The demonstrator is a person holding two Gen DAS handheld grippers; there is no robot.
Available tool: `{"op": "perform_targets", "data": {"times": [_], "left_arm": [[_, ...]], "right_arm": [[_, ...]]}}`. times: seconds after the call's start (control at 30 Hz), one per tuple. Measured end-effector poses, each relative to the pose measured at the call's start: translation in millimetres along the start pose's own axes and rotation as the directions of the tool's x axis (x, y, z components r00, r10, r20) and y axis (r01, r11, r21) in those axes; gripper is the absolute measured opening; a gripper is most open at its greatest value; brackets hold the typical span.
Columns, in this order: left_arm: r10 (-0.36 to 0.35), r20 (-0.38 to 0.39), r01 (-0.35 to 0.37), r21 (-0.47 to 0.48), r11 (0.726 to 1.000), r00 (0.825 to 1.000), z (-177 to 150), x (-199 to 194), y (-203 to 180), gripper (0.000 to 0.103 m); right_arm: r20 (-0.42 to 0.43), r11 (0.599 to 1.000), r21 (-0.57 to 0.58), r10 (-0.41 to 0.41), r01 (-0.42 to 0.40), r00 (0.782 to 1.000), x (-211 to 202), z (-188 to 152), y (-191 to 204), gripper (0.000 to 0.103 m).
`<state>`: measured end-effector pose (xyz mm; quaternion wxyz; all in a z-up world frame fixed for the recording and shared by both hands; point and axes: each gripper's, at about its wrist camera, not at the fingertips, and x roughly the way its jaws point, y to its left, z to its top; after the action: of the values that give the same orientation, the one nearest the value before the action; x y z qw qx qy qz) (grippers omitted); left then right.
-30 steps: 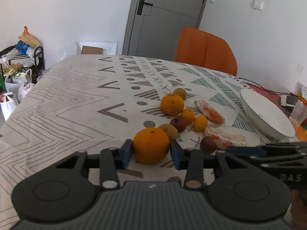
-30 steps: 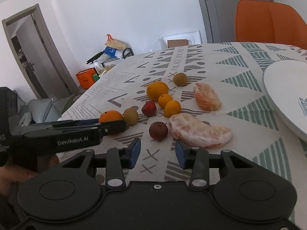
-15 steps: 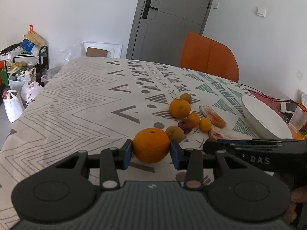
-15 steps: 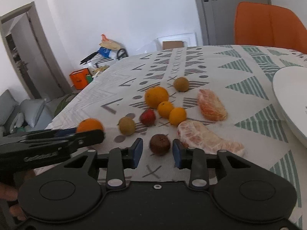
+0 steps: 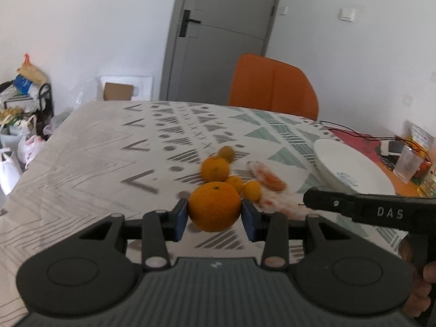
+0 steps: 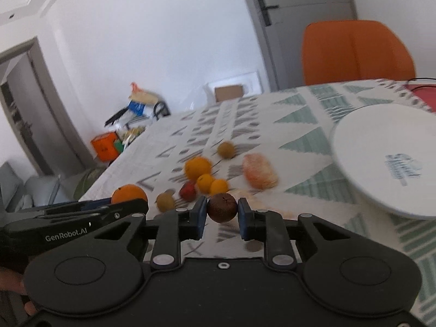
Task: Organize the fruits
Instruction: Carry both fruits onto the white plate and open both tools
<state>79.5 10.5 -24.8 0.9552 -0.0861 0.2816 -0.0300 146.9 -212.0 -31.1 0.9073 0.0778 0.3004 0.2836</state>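
My left gripper is shut on a large orange and holds it above the patterned tablecloth; this orange also shows in the right wrist view. My right gripper is shut on a small dark brown fruit, lifted off the cloth. On the table lie another large orange, two small oranges, a red fruit, two yellow-green fruits, and peeled citrus pieces. A white bowl stands at the right.
An orange chair stands behind the table's far edge. A clear cup, cables and small items sit on a red mat at the far right. Bags and a rack crowd the floor at the left.
My right gripper closed on the dark brown fruit and lifted it. My left gripper raised the large orange higher and both views tilted up.
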Motion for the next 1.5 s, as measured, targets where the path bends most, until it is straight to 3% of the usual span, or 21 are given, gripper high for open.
{"op": "perform_targets", "data": {"times": [0.23,0.67,1.23,1.33,1.5], "left_arm": [[-0.04,-0.002,0.04,0.069,0.997,0.999,10,8,-39,0.041],[-0.1,-0.009,0.101,0.166,0.981,0.995,21,29,-101,0.041],[-0.154,-0.04,0.159,0.214,0.964,0.987,31,64,-141,0.041],[-0.166,-0.042,0.171,0.216,0.961,0.985,33,70,-147,0.041],[-0.183,-0.052,0.19,0.223,0.956,0.982,36,81,-157,0.041]], "right_arm": [[0.09,0.997,0.047,-0.065,0.061,0.994,-32,3,-31,0.022],[0.176,0.981,0.125,-0.169,0.149,0.97,-64,1,-85,0.022],[0.171,0.958,0.194,-0.246,0.212,0.954,-70,-7,-134,0.023],[0.18,0.957,0.197,-0.246,0.21,0.952,-71,-7,-138,0.029],[0.187,0.955,0.206,-0.252,0.213,0.95,-76,-9,-142,0.03]]}}
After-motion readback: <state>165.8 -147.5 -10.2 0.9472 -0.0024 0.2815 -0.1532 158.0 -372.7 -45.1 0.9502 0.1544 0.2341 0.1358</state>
